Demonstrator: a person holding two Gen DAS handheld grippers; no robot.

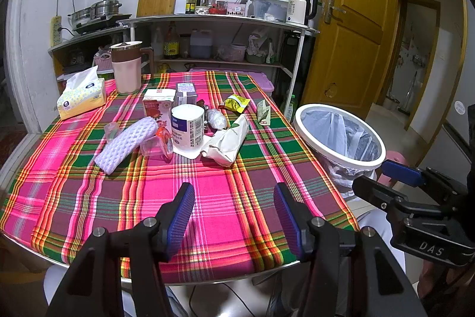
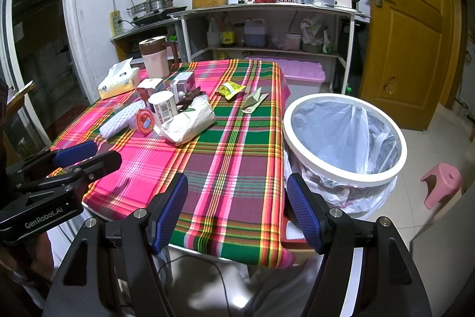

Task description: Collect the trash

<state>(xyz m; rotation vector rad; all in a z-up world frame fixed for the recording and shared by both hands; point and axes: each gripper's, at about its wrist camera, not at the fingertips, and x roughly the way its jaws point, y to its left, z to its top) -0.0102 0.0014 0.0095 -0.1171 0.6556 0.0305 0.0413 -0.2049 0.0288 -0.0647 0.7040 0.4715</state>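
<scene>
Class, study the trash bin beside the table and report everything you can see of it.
The trash bin is round, with a broad white rim that looks like plastic. A thin, translucent, pale blue-white liner bag hangs inside, and its crumpled excess spills below the rim on the outside. It looks empty and sits tilted, its mouth leaning toward the cameras. It stands close beside the right edge of the plaid-clothed table; whether they touch is unclear.

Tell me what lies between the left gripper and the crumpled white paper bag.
Nothing but bare plaid tablecloth lies between the left gripper and the white paper bag. The left wrist view shows it plainly.
</scene>
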